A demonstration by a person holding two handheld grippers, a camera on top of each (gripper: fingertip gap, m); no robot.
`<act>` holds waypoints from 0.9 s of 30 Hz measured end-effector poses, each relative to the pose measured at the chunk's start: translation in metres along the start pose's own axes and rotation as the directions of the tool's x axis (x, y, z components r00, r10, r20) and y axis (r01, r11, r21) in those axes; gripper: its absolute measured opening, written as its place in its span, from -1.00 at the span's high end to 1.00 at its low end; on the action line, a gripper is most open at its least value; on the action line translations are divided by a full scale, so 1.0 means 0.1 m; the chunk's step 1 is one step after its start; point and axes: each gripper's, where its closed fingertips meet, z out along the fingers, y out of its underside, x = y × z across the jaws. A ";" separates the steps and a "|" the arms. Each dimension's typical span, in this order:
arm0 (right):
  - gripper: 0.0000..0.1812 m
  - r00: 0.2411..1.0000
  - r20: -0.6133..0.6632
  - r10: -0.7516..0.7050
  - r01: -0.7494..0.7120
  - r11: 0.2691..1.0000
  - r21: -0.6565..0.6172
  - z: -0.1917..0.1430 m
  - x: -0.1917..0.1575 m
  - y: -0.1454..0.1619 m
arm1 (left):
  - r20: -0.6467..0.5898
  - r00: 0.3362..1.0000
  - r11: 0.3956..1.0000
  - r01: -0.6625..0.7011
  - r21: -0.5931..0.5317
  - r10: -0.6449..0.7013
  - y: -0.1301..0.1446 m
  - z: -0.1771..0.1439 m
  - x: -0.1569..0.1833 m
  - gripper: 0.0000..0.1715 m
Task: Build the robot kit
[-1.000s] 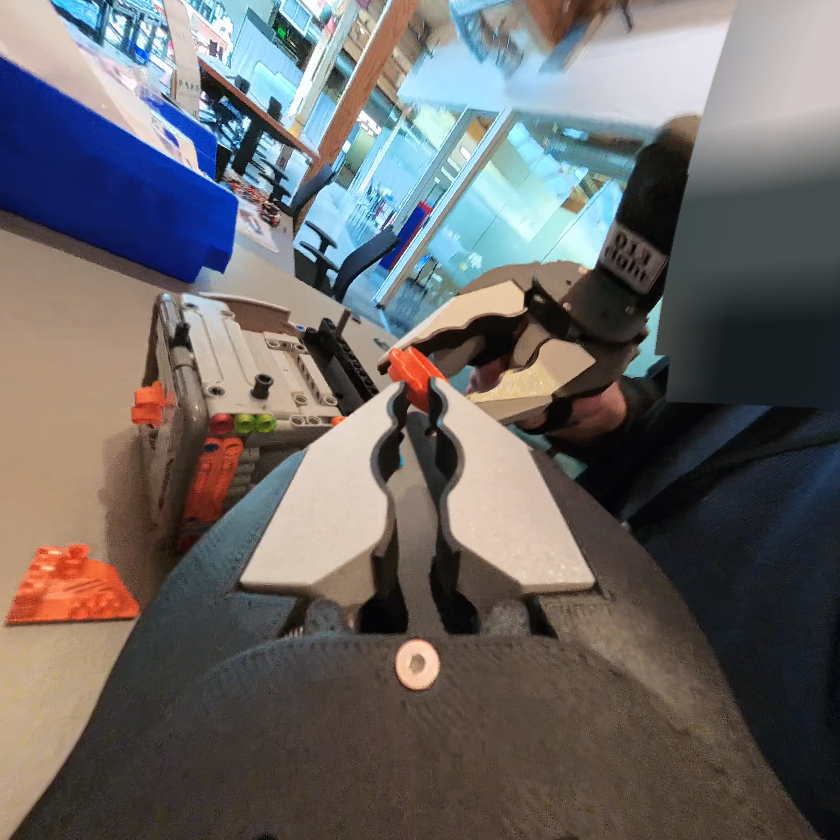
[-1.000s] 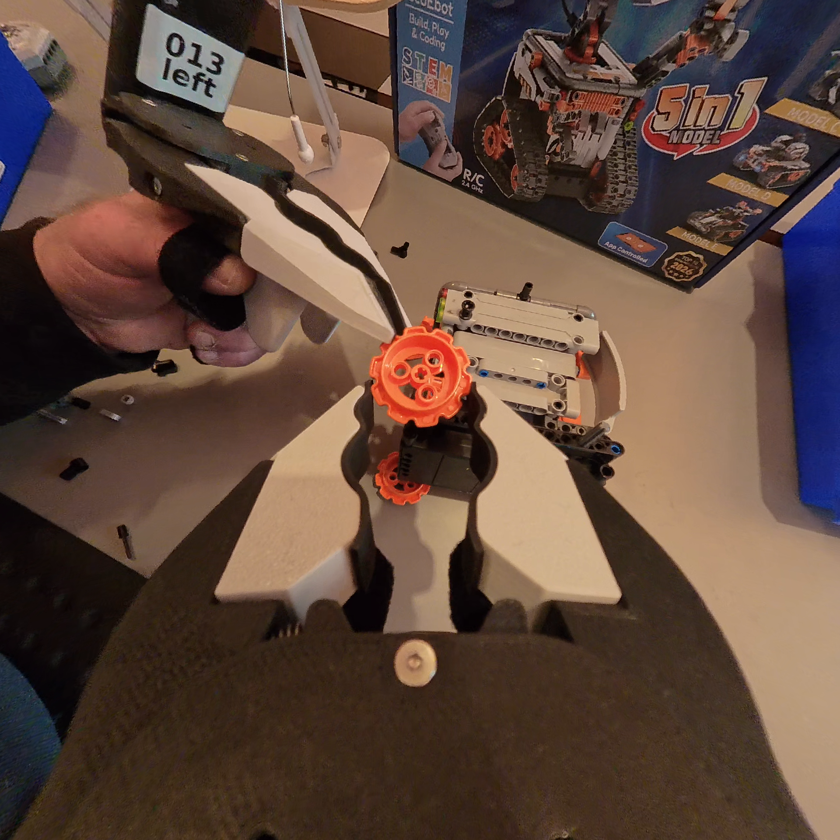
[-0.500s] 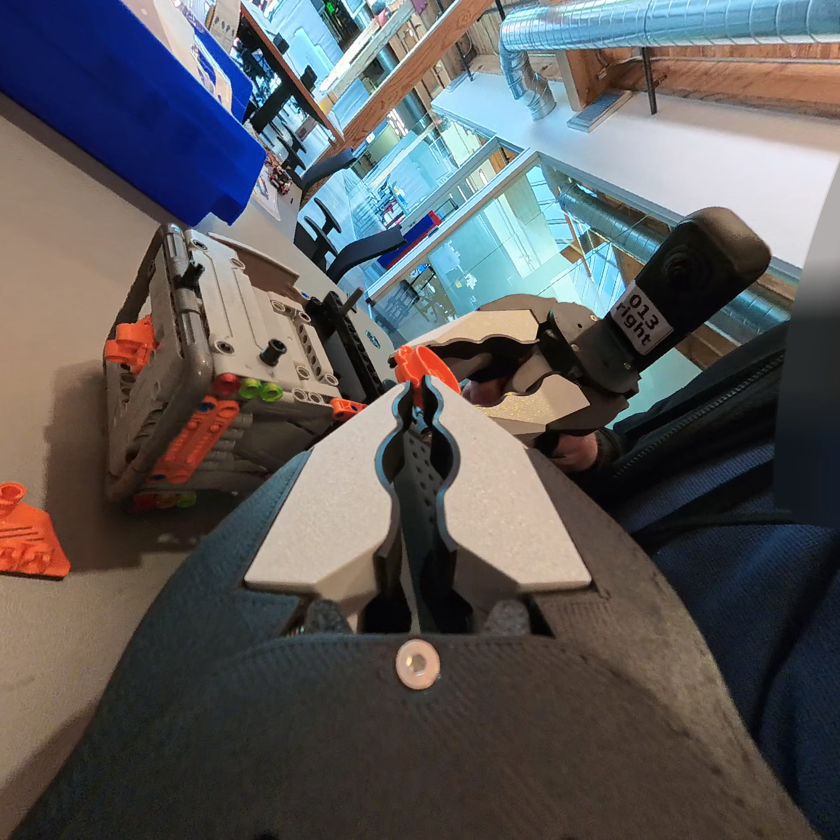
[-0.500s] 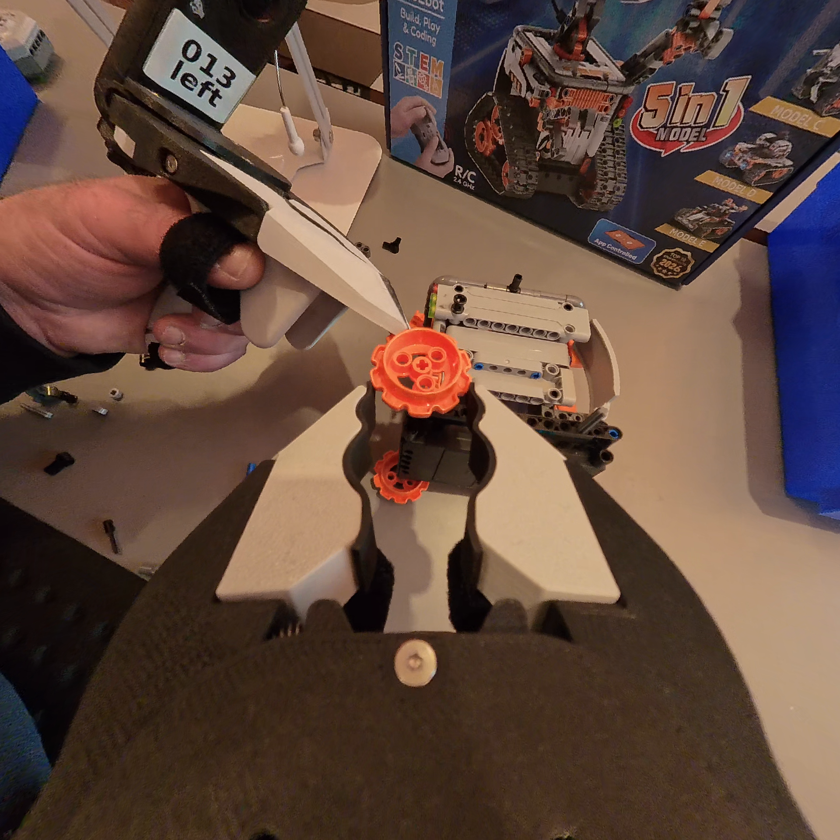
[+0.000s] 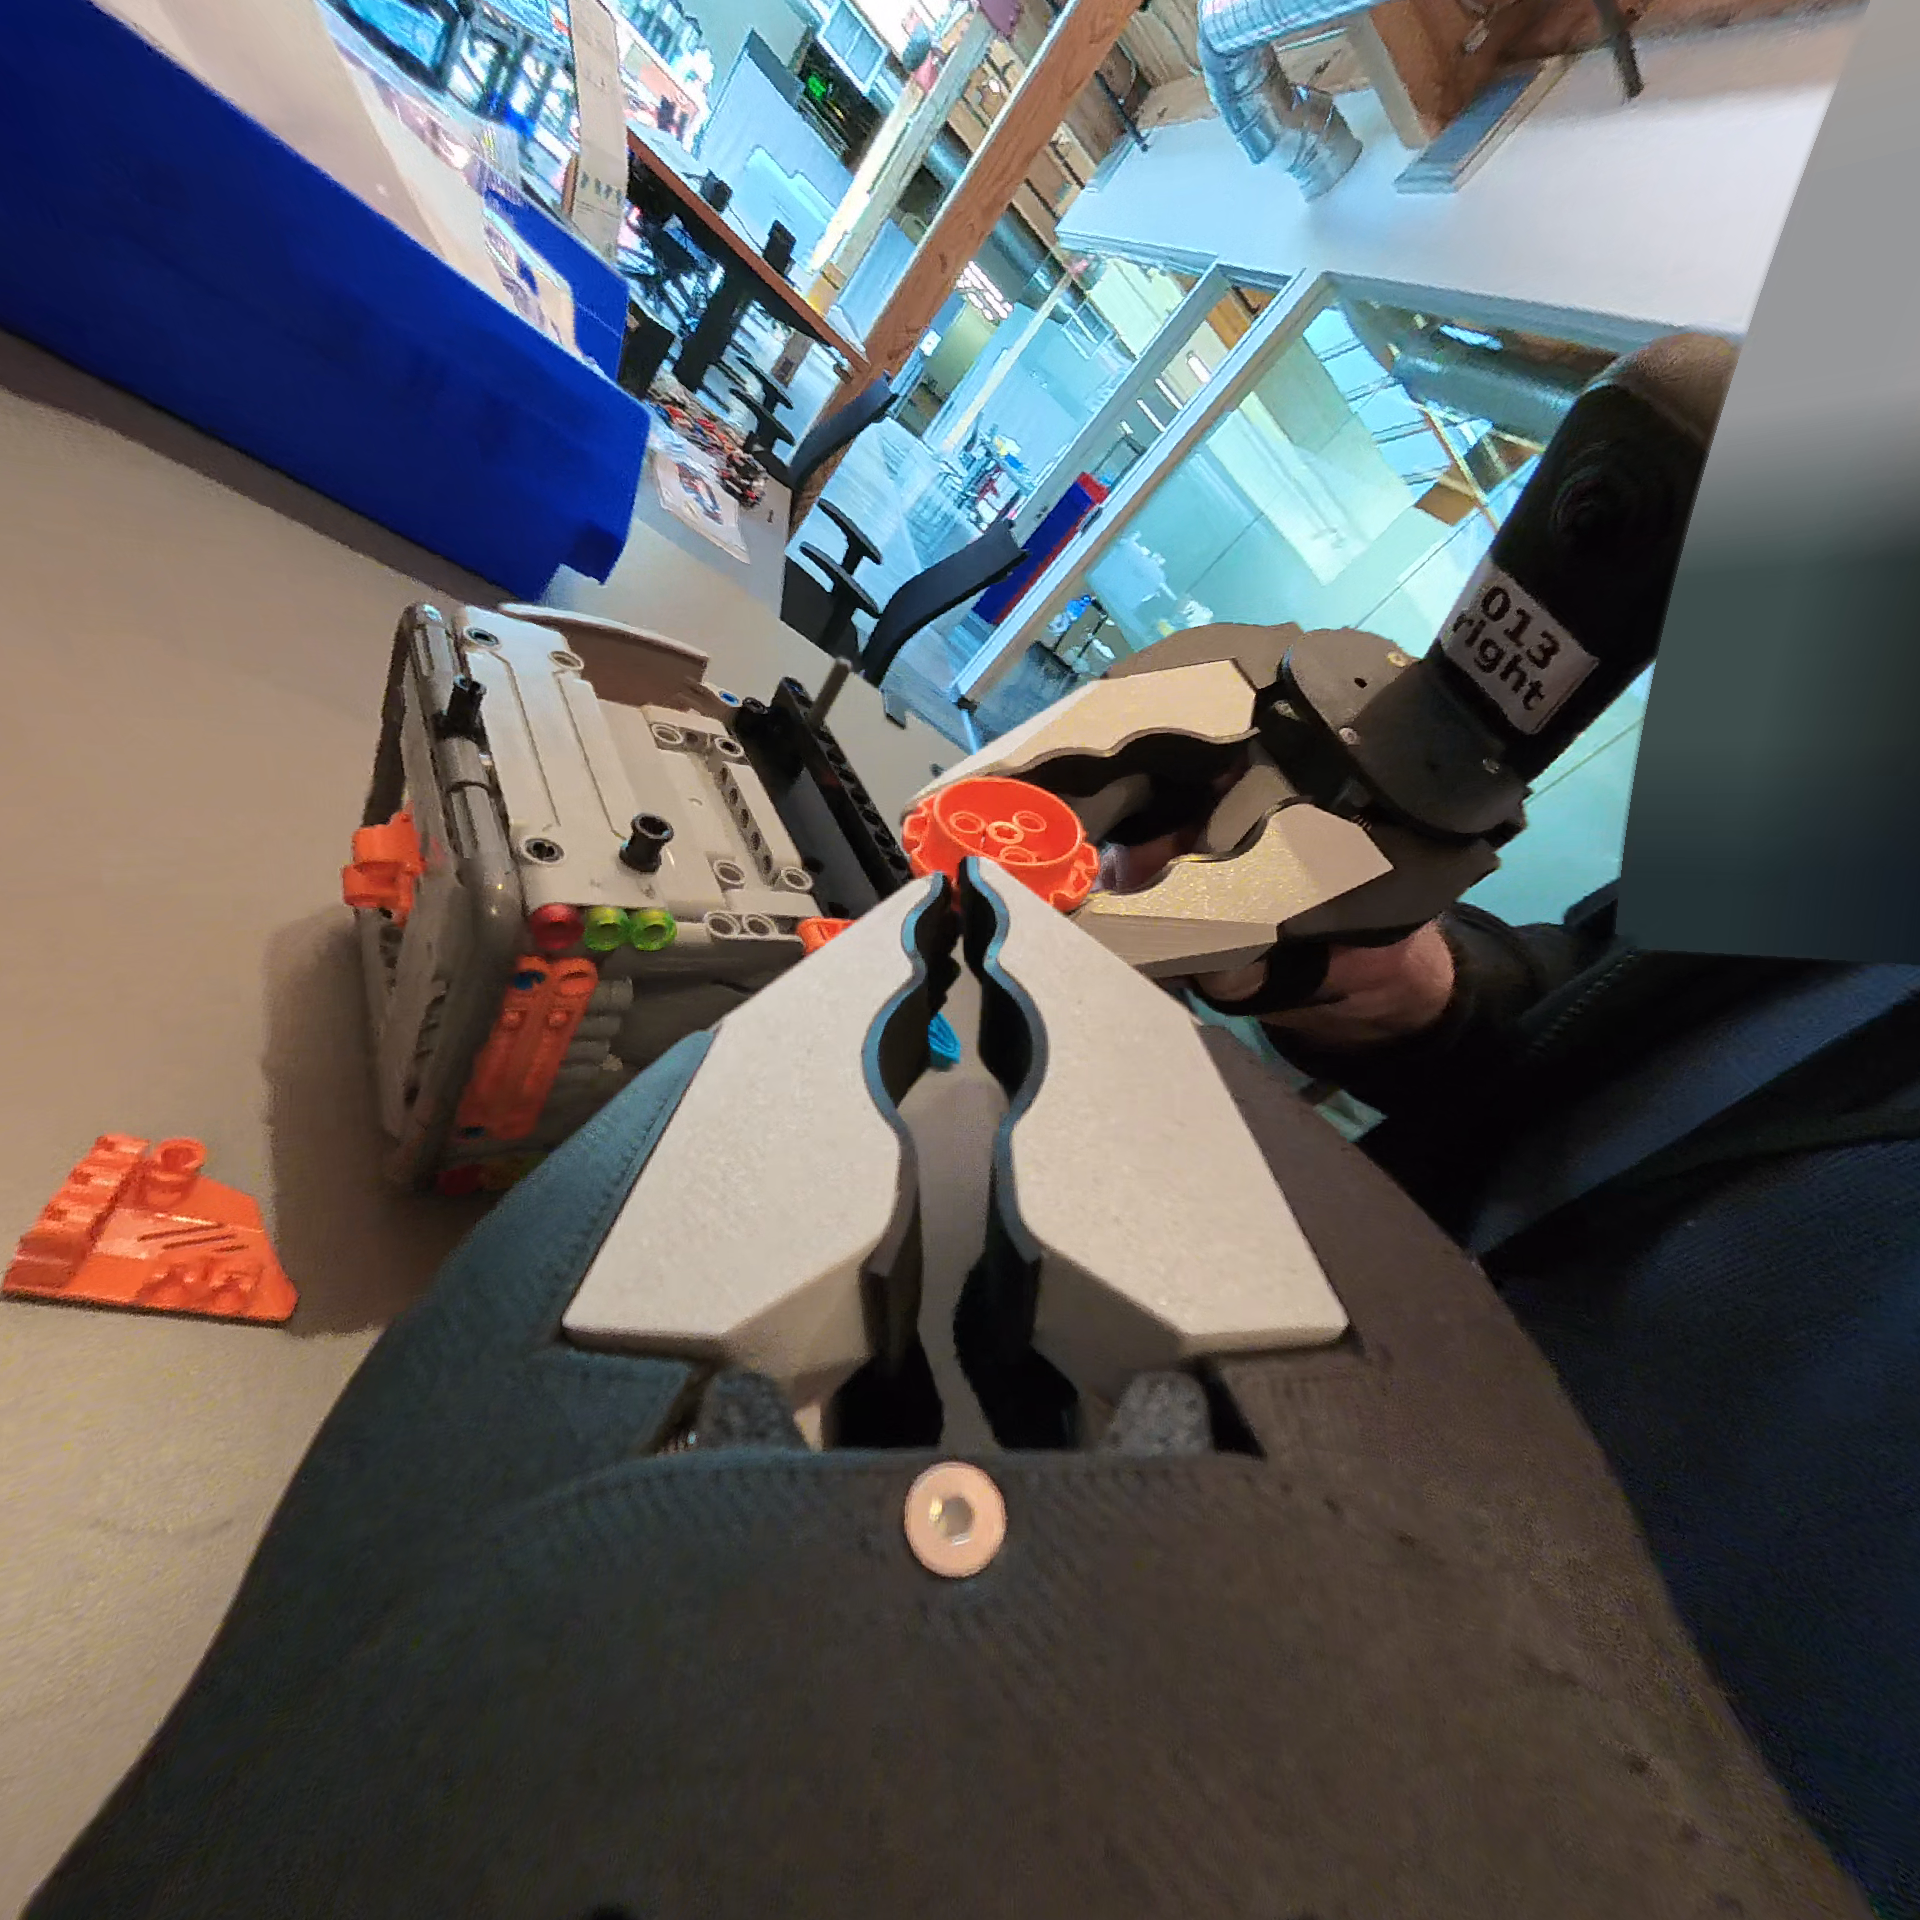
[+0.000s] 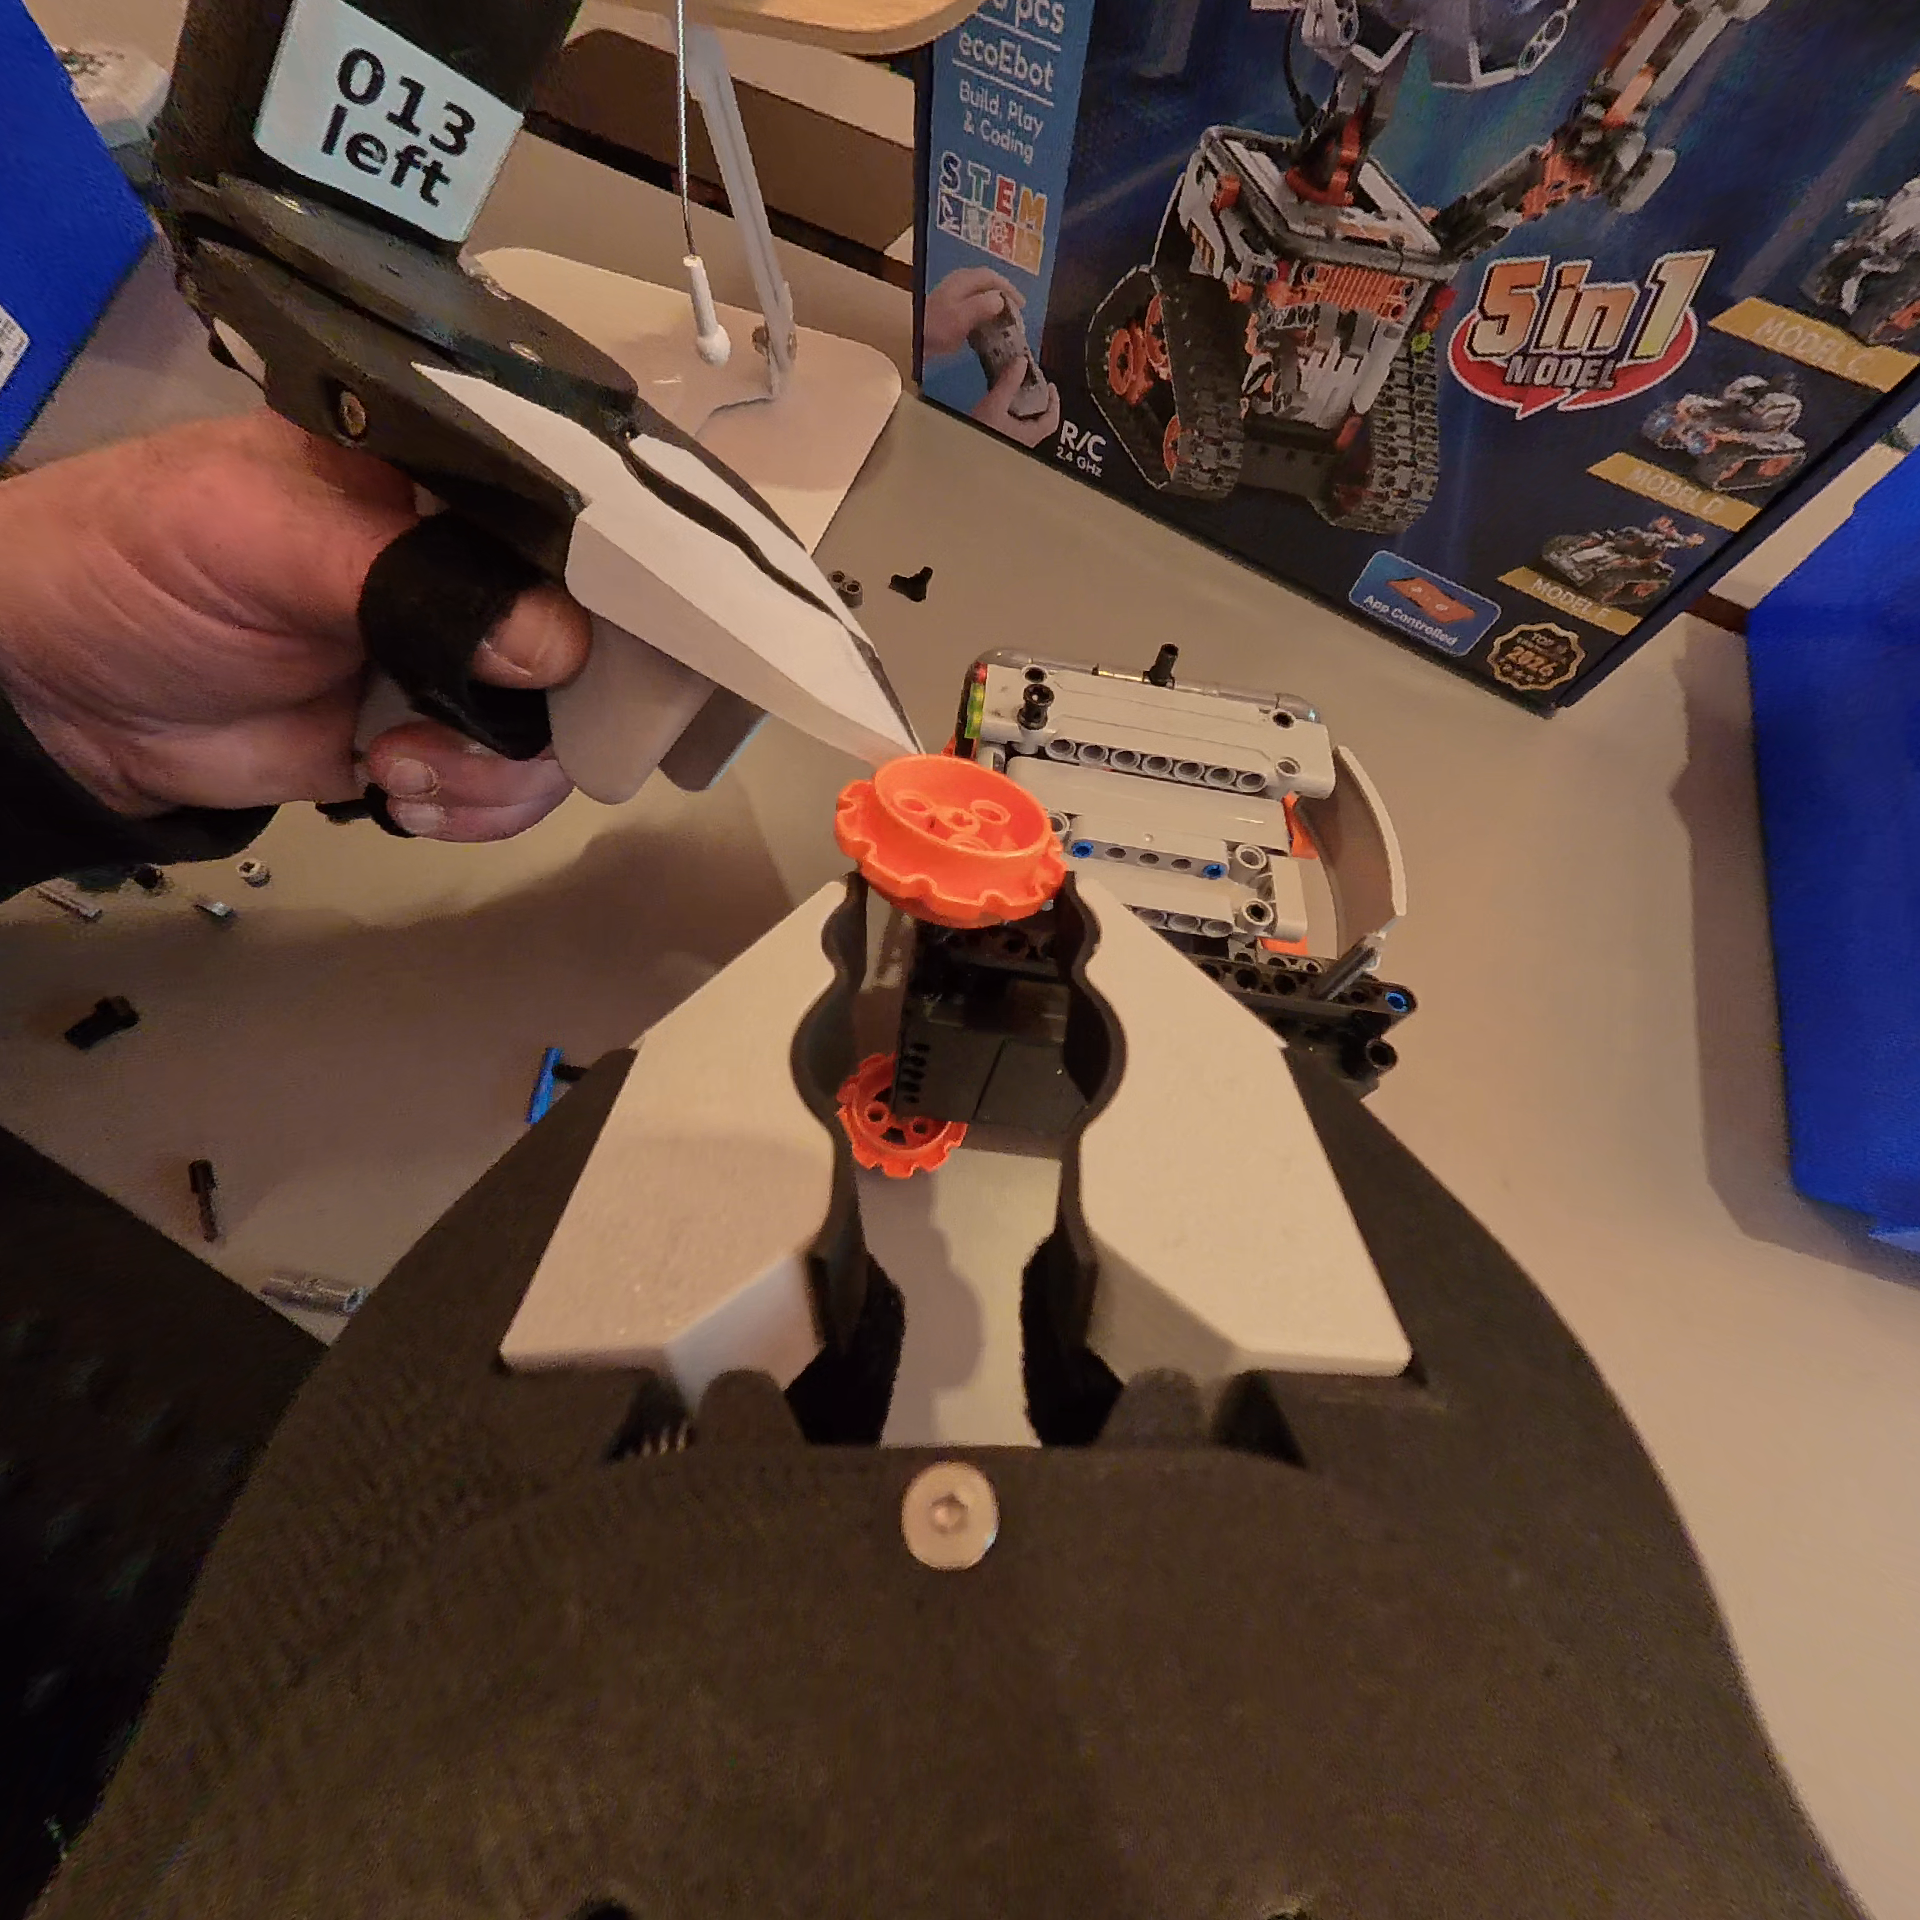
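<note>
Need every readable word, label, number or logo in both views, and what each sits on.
I'm not transcribing any writing, so this lists only the things that carry it.
Left-handle sticker, white, on the left claw: legible print.
Right-handle sticker, white, on the right claw, which grips the orange wheel: legible print.
Blue toy box: large lettering and badges, small print blurred.
Papers past the blue bin: too blurred to read.

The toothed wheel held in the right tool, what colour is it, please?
Orange, clearest in the right wrist view.

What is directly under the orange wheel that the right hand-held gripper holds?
Under the orange wheel sits a black block, between the right hand-held gripper fingers. A smaller orange gear shows at its lower end. The join between wheel and block is covered.
</note>
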 end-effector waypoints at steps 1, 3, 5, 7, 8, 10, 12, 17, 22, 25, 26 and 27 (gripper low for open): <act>0.57 1.000 0.006 -0.010 0.010 1.000 0.009 0.00 -0.01 0.00 | 0.013 1.000 1.000 -0.024 0.001 0.024 0.00 0.00 0.00 1.00; 0.54 0.999 0.024 -0.022 0.022 0.999 0.024 -0.02 -0.04 0.00 | 0.028 0.997 0.998 -0.069 0.002 0.069 -0.01 0.00 0.01 1.00; 0.51 0.998 0.065 0.004 -0.007 0.999 0.046 -0.05 -0.06 -0.02 | 0.036 0.995 0.996 -0.093 -0.006 0.093 0.00 0.01 0.03 1.00; 0.50 0.992 0.124 0.035 -0.044 0.997 0.066 -0.09 -0.07 -0.04 | 0.035 0.992 0.993 -0.118 -0.010 0.118 0.01 0.02 0.05 0.99; 0.50 0.989 0.147 0.032 -0.043 0.996 0.073 -0.11 -0.08 -0.04 | 0.042 0.991 0.992 -0.126 -0.009 0.126 0.01 0.02 0.04 1.00; 0.54 0.986 0.165 0.018 -0.033 0.996 0.087 -0.13 -0.07 -0.06 | 0.045 0.989 0.990 -0.140 -0.010 0.141 0.01 0.03 0.05 1.00; 0.58 0.984 0.180 0.017 -0.034 0.996 0.088 -0.14 -0.07 -0.06 | 0.050 0.986 0.988 -0.156 -0.010 0.156 0.02 0.03 0.06 1.00; 0.59 0.977 0.209 0.048 -0.069 0.993 0.097 -0.15 -0.07 -0.05 | 0.056 0.985 0.987 -0.161 -0.011 0.161 0.03 0.04 0.07 1.00; 0.59 0.967 0.233 0.104 -0.134 0.984 0.118 -0.15 -0.06 -0.04 | 0.063 0.983 0.985 -0.169 -0.020 0.170 0.01 0.06 0.07 1.00; 0.59 0.966 0.222 0.131 -0.167 0.974 0.153 -0.15 -0.06 -0.05 | 0.067 0.982 0.984 -0.175 -0.025 0.177 0.01 0.07 0.07 1.00; 0.59 0.969 0.209 0.129 -0.165 0.972 0.169 -0.15 -0.06 -0.05 | 0.067 0.981 0.983 -0.180 -0.027 0.181 0.01 0.07 0.07 1.00; 0.59 0.970 0.203 0.131 -0.168 0.969 0.182 -0.16 -0.06 -0.05 | 0.065 0.981 0.983 -0.183 -0.032 0.185 0.01 0.07 0.07 1.00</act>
